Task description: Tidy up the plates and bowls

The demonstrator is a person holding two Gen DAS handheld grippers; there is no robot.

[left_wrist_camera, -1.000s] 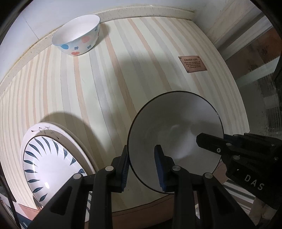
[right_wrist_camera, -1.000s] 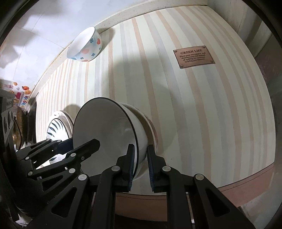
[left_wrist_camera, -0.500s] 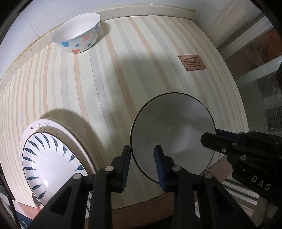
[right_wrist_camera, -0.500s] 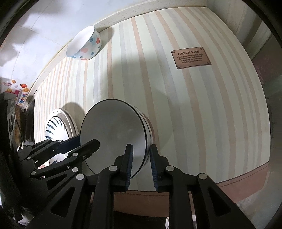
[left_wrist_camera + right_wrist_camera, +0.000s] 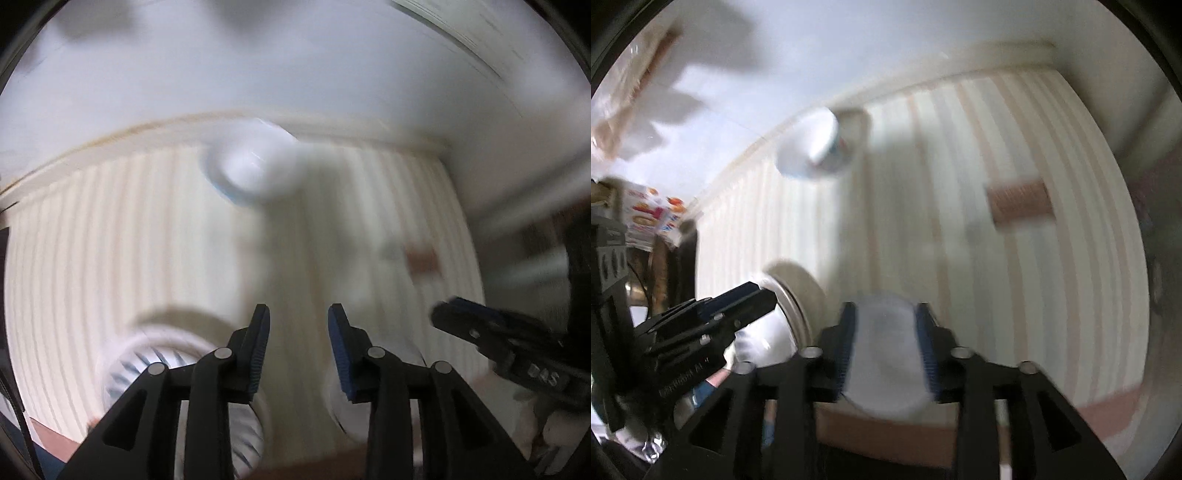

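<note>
Both views are smeared by motion blur, so fine detail is lost.

In the left wrist view the left gripper [image 5: 298, 343] sits nearest, its jaws standing well apart with only striped cloth showing between the blue pads; it holds nothing. Just under its left finger lies the patterned plate [image 5: 147, 362], a white dish with dark leaf-like strokes, flat on the tabletop [image 5: 110, 240], which is covered in pale cream and pink stripes. Under the right finger a white rounded edge, the white bowl [image 5: 340, 413], shows at the near side of the tabletop. To the right the right gripper [image 5: 465, 319] reaches in from the side.

In the right wrist view the right gripper [image 5: 884, 343] has its jaws open wide, and the white bowl [image 5: 886, 362] lies between and below the pads; whether the pads touch it cannot be told through the blur. To the left the left gripper [image 5: 753, 301] points inward over the rim of the patterned plate [image 5: 794, 291].

Farther out, a brown label [image 5: 1019, 201] lies on the stripes to the right. At the far edge of the tabletop, close to the white wall [image 5: 295, 74], stands the spotted bowl [image 5: 251, 173], well apart from the other dishes.
</note>
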